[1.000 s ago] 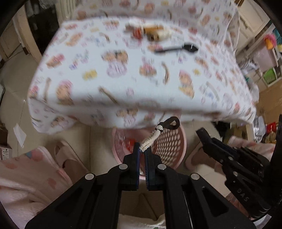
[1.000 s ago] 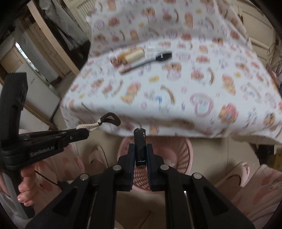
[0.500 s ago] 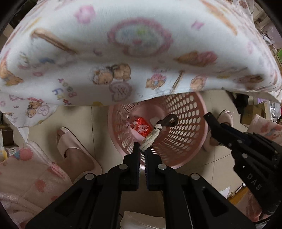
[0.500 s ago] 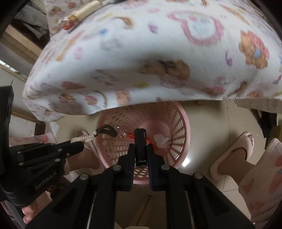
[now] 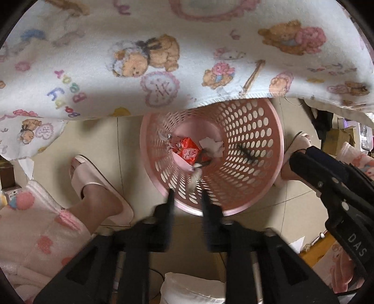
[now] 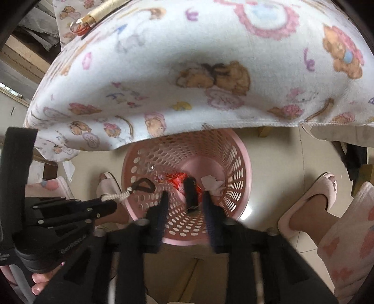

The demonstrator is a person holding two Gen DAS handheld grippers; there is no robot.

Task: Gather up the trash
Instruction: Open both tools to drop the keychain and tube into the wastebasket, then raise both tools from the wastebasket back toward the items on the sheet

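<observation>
A pink perforated basket (image 5: 252,140) stands on the floor under the table's edge, with a red wrapper (image 5: 189,152) and crumpled white paper (image 5: 212,146) at its bottom. My left gripper (image 5: 188,201) points straight down over the rim, jaws opening; a white cord with a black loop (image 5: 195,174) hangs blurred and loose between them. My right gripper (image 6: 185,203) is over the same basket (image 6: 233,177), jaws opening, with a black cylinder (image 6: 190,194) free between the fingers and a gap on both sides. Seen from the right, the cord (image 6: 140,186) sticks out at the left gripper's tip (image 6: 109,203).
A teddy-bear print cloth (image 5: 163,58) covers the table and overhangs the basket's far side. A beige spool (image 6: 102,10) lies on the table far back. The person's slippered feet (image 5: 93,177) (image 6: 313,201) stand on the tiled floor on both sides of the basket.
Both grippers dropped from table height to just over the basket. Their jaws, shut on the cord and the black cylinder before, have now parted and both things are loose.
</observation>
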